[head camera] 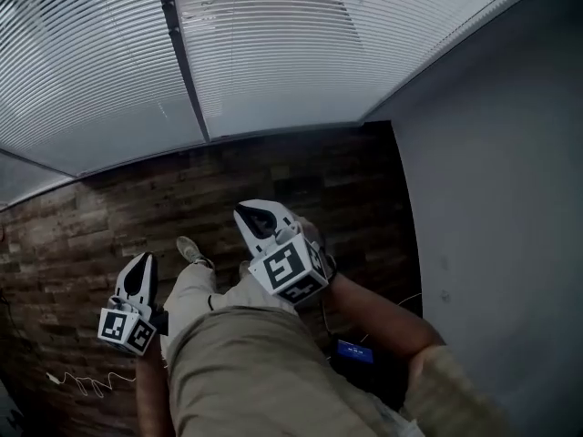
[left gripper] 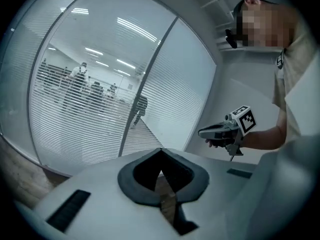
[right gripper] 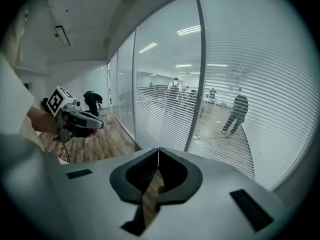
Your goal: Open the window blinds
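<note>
Facing window blinds [head camera: 273, 53], lowered across glass wall at far edge of wooden floor [head camera: 91, 235]. Holding left gripper [head camera: 141, 271] and right gripper [head camera: 260, 218] well short, both pinched together, gripping nothing. Judging opening as not yet starting, everything remaining.

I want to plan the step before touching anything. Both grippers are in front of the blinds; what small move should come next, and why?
Probably carry the right gripper forward toward the blinds and open its jaws. It and the left gripper are both shut and empty, and neither touches the blinds. I cannot make out a cord or wand from here.
</note>
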Action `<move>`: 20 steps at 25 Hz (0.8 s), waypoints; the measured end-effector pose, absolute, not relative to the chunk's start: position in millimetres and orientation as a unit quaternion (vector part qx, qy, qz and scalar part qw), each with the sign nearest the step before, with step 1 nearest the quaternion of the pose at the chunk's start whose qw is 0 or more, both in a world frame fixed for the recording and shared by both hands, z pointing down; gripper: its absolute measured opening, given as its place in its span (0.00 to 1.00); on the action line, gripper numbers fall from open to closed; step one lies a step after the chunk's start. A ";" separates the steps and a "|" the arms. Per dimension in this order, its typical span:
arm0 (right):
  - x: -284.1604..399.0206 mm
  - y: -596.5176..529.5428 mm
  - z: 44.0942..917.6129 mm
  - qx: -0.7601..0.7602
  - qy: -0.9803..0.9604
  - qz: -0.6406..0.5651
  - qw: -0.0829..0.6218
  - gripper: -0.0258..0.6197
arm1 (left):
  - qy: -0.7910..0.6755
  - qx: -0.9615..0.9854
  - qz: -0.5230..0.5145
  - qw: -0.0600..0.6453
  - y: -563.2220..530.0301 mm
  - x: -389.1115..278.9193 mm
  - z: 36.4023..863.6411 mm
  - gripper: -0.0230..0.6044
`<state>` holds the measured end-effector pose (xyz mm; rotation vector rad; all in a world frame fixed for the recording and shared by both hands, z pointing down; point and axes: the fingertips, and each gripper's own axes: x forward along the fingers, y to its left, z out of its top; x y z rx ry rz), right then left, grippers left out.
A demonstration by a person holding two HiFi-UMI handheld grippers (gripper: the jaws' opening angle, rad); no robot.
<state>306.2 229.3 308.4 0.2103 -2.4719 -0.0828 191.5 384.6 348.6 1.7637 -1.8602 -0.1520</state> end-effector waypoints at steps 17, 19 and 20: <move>310.1 284.7 261.5 0.153 -0.963 0.052 0.218 0.18 | -0.651 0.689 -0.068 0.312 419.2 154.9 348.8 0.06; 307.6 292.4 267.0 0.152 -0.963 0.065 0.214 0.22 | -0.651 0.687 -0.067 0.316 428.4 149.2 352.9 0.06; 306.6 295.8 271.9 0.151 -0.963 0.069 0.211 0.22 | -0.650 0.686 -0.066 0.319 432.6 147.4 357.2 0.06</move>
